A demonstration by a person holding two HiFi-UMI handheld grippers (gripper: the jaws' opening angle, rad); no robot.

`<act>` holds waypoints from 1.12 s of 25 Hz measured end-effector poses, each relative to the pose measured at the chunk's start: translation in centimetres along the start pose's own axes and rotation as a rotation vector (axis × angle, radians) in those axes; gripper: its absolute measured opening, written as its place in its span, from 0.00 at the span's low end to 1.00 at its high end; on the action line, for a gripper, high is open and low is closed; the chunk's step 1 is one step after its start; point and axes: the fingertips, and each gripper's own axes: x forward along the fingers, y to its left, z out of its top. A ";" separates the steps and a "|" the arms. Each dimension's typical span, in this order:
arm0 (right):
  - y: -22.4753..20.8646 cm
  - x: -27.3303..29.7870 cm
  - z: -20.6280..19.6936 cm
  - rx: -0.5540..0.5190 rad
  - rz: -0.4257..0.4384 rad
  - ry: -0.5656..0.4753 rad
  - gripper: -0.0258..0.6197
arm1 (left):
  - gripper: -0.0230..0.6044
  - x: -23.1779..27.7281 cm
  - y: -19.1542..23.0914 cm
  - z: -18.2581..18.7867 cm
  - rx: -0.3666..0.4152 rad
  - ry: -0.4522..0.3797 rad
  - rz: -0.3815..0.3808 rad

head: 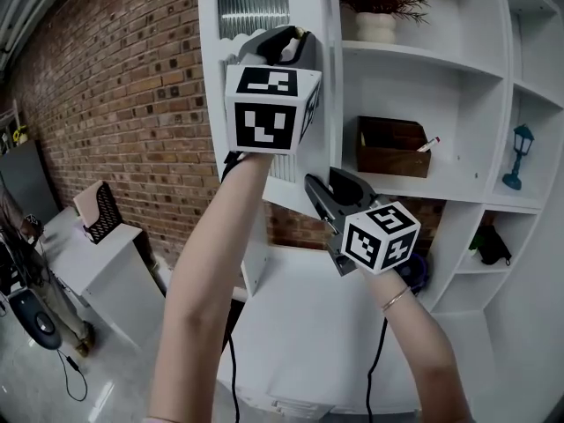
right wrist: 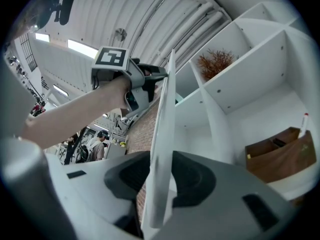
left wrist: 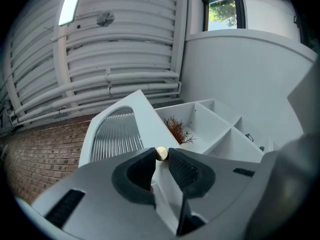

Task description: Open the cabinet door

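Brick backdrop [head: 115, 104], door [right wrist: 165, 109] between right tongs [right wrist: 162, 168]

In your head view, the marker cube on your left gripper [head: 286, 42] covers its jaw tips. The top edge cuts off the white cabinet door with the ribbed glass panel [head: 254, 3] and the dried reddish plant in a white pot [head: 379, 7]. Your right gripper [head: 319, 192] hides part of a round dark blue thing [head: 416, 271], and the black object [head: 490, 245] in the next compartment is too small to tell. In the left gripper view, only part of the small round brass knob [left wrist: 161, 153] shows between the jaws. In the right gripper view, the gripper's body hides the door's lower end and a corner of the brown wooden box [right wrist: 280, 154].
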 end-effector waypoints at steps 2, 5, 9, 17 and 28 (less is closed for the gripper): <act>0.5 -0.1 0.1 -0.007 0.005 0.004 0.22 | 0.17 -0.4 0.2 0.3 -0.006 0.002 0.003; 1.5 -0.3 0.3 -0.024 0.013 0.011 0.19 | 0.17 -1.3 0.6 0.8 -0.005 0.007 0.011; 3.0 -0.6 0.6 -0.025 0.029 0.003 0.17 | 0.18 -2.5 1.2 1.4 -0.012 0.015 0.024; 6.0 -0.8 1.0 -0.017 0.065 -0.011 0.16 | 0.18 -4.8 2.6 2.7 -0.025 0.018 0.057; 9.7 -0.6 1.5 -0.036 0.060 -0.037 0.18 | 0.19 -7.5 4.8 3.7 -0.035 0.012 0.044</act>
